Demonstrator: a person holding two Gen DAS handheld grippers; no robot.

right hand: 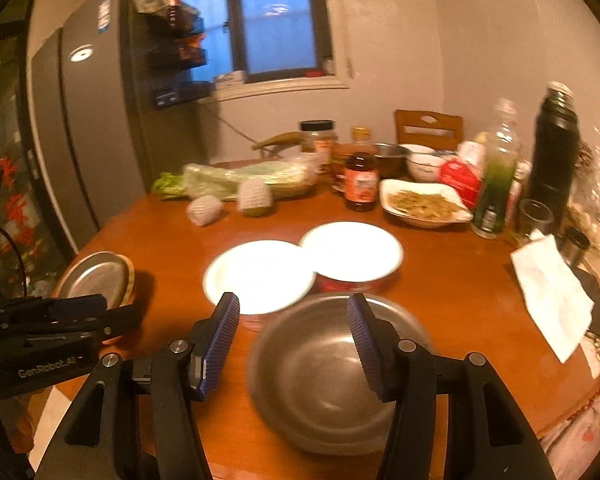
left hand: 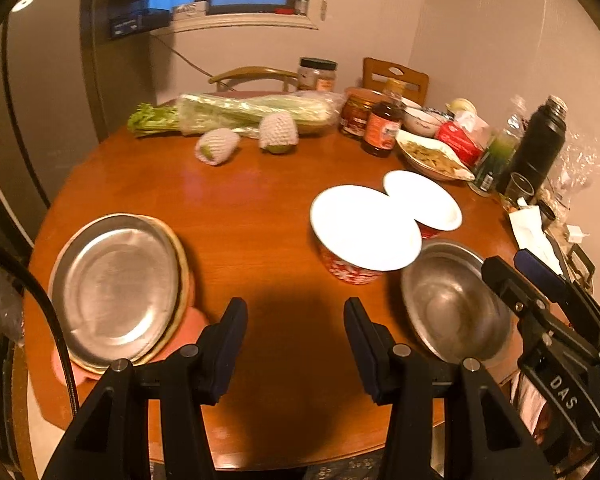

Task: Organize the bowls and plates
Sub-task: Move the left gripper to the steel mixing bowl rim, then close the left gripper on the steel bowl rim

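**Both grippers empty above the table**

The left gripper [left hand: 296,312] stands partly open over bare table [left hand: 240,216], with nothing between its fingers. The right gripper [right hand: 294,310] is also partly open; its right finger overlaps the steel bowl [right hand: 320,372] in the picture, but whether it touches the rim cannot be told, and the bowl is blurred there.

Two red bowls, one nearer [left hand: 366,228] and one farther [left hand: 422,200], sit touching just behind the steel bowl; their glaring white insides hide any detail. The steel plate [left hand: 116,284] lies on a stack at the left edge, with the lower pieces mostly hidden.

Only the left view shows the whole stack; the right view cuts it behind the left gripper's body.
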